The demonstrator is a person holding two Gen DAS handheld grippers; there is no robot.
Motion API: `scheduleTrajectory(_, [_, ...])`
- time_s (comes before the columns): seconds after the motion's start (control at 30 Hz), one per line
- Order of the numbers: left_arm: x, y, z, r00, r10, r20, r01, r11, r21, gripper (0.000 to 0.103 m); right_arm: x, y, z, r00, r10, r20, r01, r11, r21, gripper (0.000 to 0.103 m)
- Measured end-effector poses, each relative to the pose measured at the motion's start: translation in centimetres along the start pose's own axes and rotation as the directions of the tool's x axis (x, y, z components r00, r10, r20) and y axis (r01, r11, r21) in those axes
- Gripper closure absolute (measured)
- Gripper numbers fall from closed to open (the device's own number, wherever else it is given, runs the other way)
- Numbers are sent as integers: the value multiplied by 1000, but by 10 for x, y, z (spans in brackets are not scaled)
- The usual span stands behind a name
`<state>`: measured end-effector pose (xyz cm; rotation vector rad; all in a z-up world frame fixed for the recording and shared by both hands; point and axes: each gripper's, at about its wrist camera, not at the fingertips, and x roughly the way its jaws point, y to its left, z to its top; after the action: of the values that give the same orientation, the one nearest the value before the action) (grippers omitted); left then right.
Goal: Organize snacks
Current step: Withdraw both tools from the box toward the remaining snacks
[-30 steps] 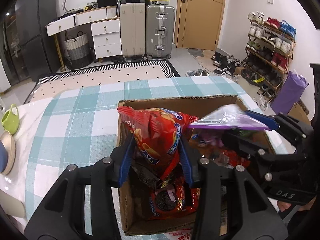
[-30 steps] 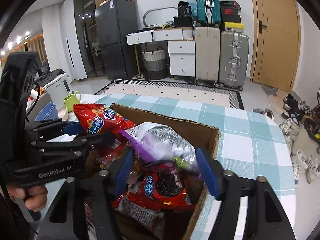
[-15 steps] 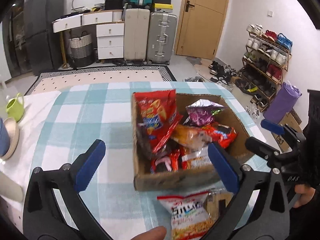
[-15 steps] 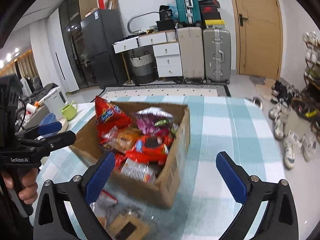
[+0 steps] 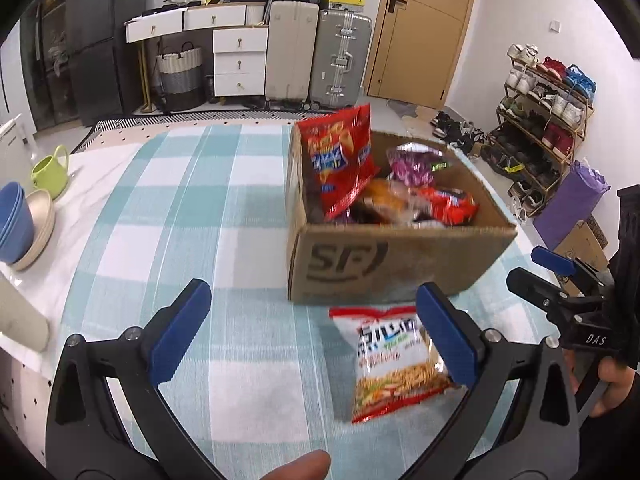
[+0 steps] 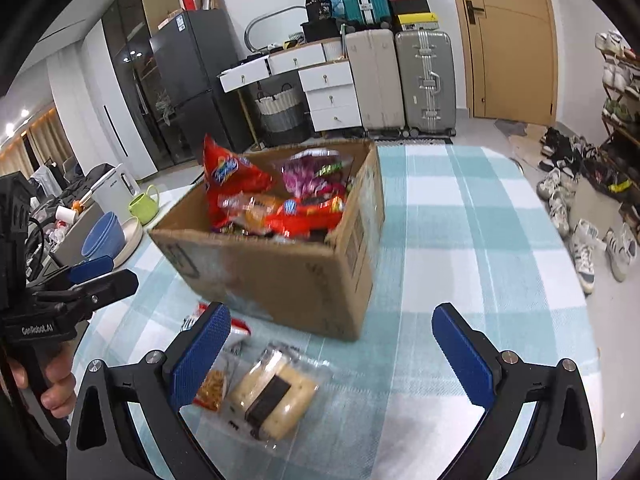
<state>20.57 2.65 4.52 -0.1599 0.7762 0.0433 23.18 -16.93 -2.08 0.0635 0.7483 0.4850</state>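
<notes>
A cardboard box (image 5: pixel 396 256) (image 6: pixel 288 276) stands on the checked tablecloth, filled with several snack bags: a tall red chip bag (image 5: pixel 340 164) (image 6: pixel 228 172) at its left, a purple bag (image 5: pixel 412 164) (image 6: pixel 308 172) behind. A white and red noodle snack bag (image 5: pixel 392 360) lies on the cloth in front of the box, by the right pad of my left gripper (image 5: pixel 316 336), which is open and empty. A clear-wrapped pastry (image 6: pixel 272 392) lies between the box and my right gripper (image 6: pixel 332 356), also open and empty.
Blue bowls on a beige plate (image 5: pixel 20 228) (image 6: pixel 108 232) and a green watering can (image 5: pixel 52 168) (image 6: pixel 144 204) sit at the table's left edge. Suitcases, drawers and a shoe rack (image 5: pixel 548 120) stand beyond the table.
Both grippers let go of the red and purple bags in the box, opened wide and pulled back toward the near edge of the table. The two loose snacks came into view.
</notes>
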Motion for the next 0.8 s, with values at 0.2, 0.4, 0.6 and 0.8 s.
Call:
scheduleTrajectory(0.2, [2,-6,-20,999,10,-32,-10,1000,7,1,5,5,-15,999,-19,-41,19,1000,-6,1])
scheduleTrajectory(0.4, [13,-17,-32,997,-20,-74,20,1000,-4,1,10,0,-29,996,-36,-76,37,999,12,1])
scheduleTrajectory(0.6, [39,-39,-41,990,-37,-137,40,999,19,1,11,-9,-40,994,-46,-97,49,998,37,1])
scheduleTrajectory(0.8, [59,-34,-44,982,-61,-179,52,997,-52,1,21,-8,-44,992,-32,-119,38,998,50,1])
